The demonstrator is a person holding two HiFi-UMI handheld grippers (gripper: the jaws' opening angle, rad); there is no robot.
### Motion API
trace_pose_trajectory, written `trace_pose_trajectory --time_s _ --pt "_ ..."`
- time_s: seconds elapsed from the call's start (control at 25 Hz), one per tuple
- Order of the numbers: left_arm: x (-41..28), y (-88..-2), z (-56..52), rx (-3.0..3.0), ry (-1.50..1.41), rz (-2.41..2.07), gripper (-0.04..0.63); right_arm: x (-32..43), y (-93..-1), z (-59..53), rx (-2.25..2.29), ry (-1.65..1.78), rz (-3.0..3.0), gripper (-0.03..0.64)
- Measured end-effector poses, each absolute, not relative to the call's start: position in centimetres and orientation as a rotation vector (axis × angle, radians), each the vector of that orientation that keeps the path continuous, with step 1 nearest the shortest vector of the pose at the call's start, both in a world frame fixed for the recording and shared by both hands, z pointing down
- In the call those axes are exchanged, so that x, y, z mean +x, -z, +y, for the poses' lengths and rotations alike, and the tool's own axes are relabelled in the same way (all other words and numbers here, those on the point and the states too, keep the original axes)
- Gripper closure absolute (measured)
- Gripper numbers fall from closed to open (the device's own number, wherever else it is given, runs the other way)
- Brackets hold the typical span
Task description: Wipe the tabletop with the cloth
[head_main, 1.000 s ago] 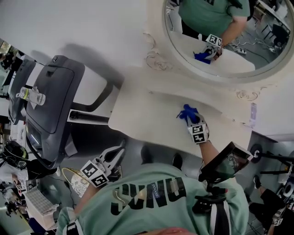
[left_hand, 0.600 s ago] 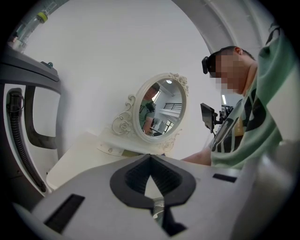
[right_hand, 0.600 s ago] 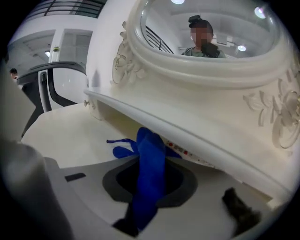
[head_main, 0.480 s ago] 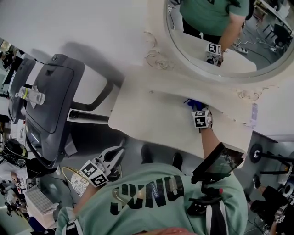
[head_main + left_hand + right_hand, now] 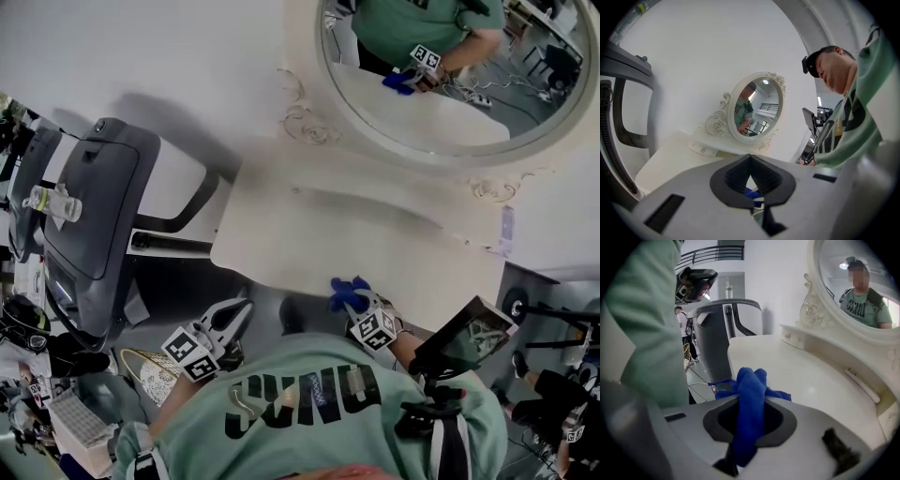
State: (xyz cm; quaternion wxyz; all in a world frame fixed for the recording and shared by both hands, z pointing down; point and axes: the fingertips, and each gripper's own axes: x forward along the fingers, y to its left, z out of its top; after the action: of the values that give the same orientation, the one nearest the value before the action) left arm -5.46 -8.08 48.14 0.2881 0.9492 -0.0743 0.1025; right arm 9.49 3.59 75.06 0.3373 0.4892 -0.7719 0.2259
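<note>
The right gripper (image 5: 357, 305) pinches the blue cloth (image 5: 347, 292) between its fingers at the bench's (image 5: 309, 234) near edge, likely mid-wipe. The left gripper (image 5: 242, 310), fingers pressed together on nothing, hangs below that edge. How much of the bench remains unwiped isn't evident.

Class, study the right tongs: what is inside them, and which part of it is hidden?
A blue cloth is clamped inside the right tongs, bunched and poking out ahead. Its tail behind the jaws is covered.
</note>
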Motion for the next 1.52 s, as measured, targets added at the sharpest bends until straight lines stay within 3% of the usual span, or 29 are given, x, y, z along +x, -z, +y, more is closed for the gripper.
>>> trace_pose_trajectory --time_s 0.32,0.52,0.64,1.0,1.16,1.52 --pt "-4.3 -48.1 -6.9 2.534 -0.284 -0.159 0.597 9.4 -74.9 4.4 1.209 -0.626 -2.084 0.551" --pt "-4.8 -48.0 -6.9 2.542 -0.299 -0.174 0.598 25.9 -74.1 -2.9 1.804 -0.706 -1.802 0.549" --pt "-5.1 -48.0 -6.6 2.538 -0.307 -0.186 0.597 33.4 -74.0 -5.8 1.937 -0.636 -1.613 0.549" --pt "-5.8 -48.0 -6.8 2.539 -0.324 -0.205 0.597 38.9 -75.7 -8.4 2.074 -0.699 -1.406 0.548" --pt "-5.5 -48.1 -6.7 2.539 -0.316 -0.188 0.597 35.3 -75.5 -7.7 1.876 -0.637 -1.496 0.549" --pt "-4.6 -48.1 -6.5 2.537 -0.282 -0.153 0.597 12.7 -75.1 5.6 1.350 -0.580 -1.965 0.550"
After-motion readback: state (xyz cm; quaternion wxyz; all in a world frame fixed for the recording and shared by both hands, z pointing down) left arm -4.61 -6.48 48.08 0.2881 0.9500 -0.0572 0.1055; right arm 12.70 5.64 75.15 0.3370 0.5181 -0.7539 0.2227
